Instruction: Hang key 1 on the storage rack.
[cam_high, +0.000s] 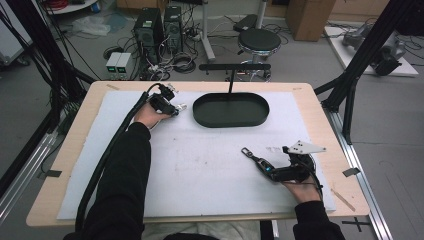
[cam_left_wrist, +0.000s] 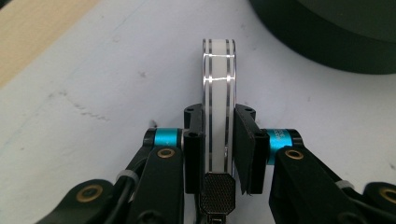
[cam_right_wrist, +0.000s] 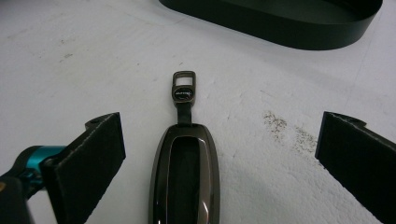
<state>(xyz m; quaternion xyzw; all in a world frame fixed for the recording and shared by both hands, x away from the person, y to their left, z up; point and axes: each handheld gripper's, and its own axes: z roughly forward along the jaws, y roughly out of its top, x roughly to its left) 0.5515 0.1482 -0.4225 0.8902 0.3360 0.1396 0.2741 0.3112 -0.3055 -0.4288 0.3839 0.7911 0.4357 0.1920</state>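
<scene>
In the left gripper view, a white band (cam_left_wrist: 218, 79) with thin silver stripes stands on edge, and my left gripper (cam_left_wrist: 218, 140) is shut on it. The high view shows that gripper (cam_high: 175, 107) at the far left of the mat, just left of a black oval tray (cam_high: 231, 111). A dark glossy key fob (cam_right_wrist: 184, 177) with a small metal loop lies flat on the mat. My right gripper (cam_right_wrist: 222, 140) is open, with its jaws wide apart either side of the fob and not touching it. From above, the fob (cam_high: 252, 157) lies at the right front, ahead of the right gripper (cam_high: 270, 171).
A white mat (cam_high: 200, 165) covers most of the wooden table (cam_high: 60, 165). A black T-shaped stand (cam_high: 234, 67) rises at the tray's far side. The tray's wall (cam_left_wrist: 336, 42) is close to the left gripper's right. A stool and computer cases stand on the floor beyond the table.
</scene>
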